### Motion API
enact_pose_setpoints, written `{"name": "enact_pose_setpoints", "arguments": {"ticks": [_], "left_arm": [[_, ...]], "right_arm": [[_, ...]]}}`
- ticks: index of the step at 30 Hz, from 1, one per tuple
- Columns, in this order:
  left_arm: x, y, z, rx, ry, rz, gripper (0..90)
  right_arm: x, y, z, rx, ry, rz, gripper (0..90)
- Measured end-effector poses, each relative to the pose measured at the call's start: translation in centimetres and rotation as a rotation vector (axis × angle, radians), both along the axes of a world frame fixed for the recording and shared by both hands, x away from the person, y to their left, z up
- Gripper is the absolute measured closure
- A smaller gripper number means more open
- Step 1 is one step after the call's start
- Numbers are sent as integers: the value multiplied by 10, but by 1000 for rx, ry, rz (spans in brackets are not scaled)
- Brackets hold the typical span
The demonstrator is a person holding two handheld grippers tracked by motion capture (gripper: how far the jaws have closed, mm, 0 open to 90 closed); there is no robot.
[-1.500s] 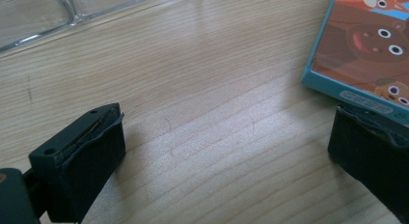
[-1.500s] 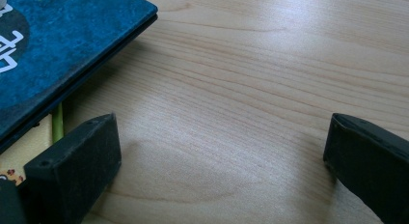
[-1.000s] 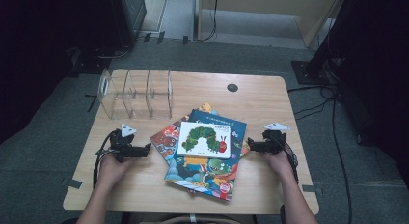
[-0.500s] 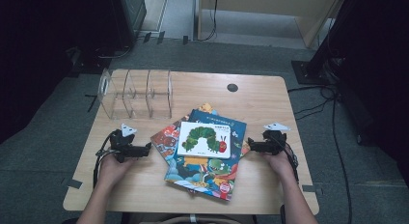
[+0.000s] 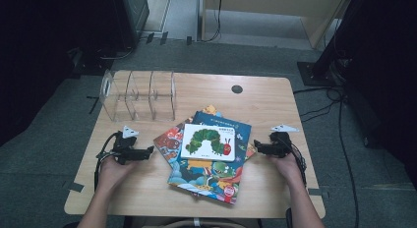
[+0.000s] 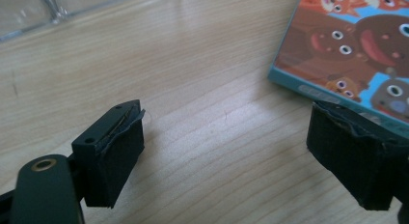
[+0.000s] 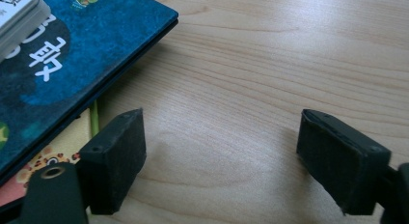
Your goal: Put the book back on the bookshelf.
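From the high view, nothing of the work looks done yet: the clear acrylic rack [image 5: 139, 95] with its upright dividers stands unfilled at the far left of the wooden table [image 5: 265, 105], and the picture books lie in a loose, fanned pile at the table's middle. The small white caterpillar board book [image 5: 208, 142] lies on top, on a larger dark blue book [image 5: 216, 161], with an orange-and-blue animal book [image 5: 169, 139] fanned out to the left beneath. By my judgement, sorting every book into the rack is left to do. The left gripper [image 5: 147, 152] rests just beside the pile's left edge, the right gripper [image 5: 256, 148] just beside its right edge; neither holds anything.

In the left gripper view, the jaws stand wide apart on bare wood, and the animal book [image 6: 352, 45] shows cartoon faces; its corner lies over the right-hand jaw's tip, touching or nearly so.

In the right gripper view, the jaws are likewise spread and unloaded. The dark blue book [image 7: 82, 55] reaches in from the left, white lettering on its cover, thin and flat, with another cover peeking from under it.
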State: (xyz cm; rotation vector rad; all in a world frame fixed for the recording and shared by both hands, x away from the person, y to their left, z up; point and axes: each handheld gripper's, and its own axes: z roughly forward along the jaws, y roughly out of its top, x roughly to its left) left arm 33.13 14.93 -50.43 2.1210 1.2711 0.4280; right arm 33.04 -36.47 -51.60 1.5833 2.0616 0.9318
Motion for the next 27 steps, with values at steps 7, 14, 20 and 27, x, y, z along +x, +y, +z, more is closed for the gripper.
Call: {"name": "enact_pose_setpoints", "arguments": {"ticks": [7,14,20,27], "left_arm": [[-6,-5,14,-12,-34,-75,284],[1,-7,19,-101,62,-114,345],[-2,-9,27,-149,28,-139,461],[-3,-28,34,-137,17,-204,519]], "right_arm": [[-5,1,11,-34,-34,3,258],[-11,9,30,-11,-90,62,327],[-10,20,34,29,-69,97,381],[-9,42,40,42,-71,160,490]]}}
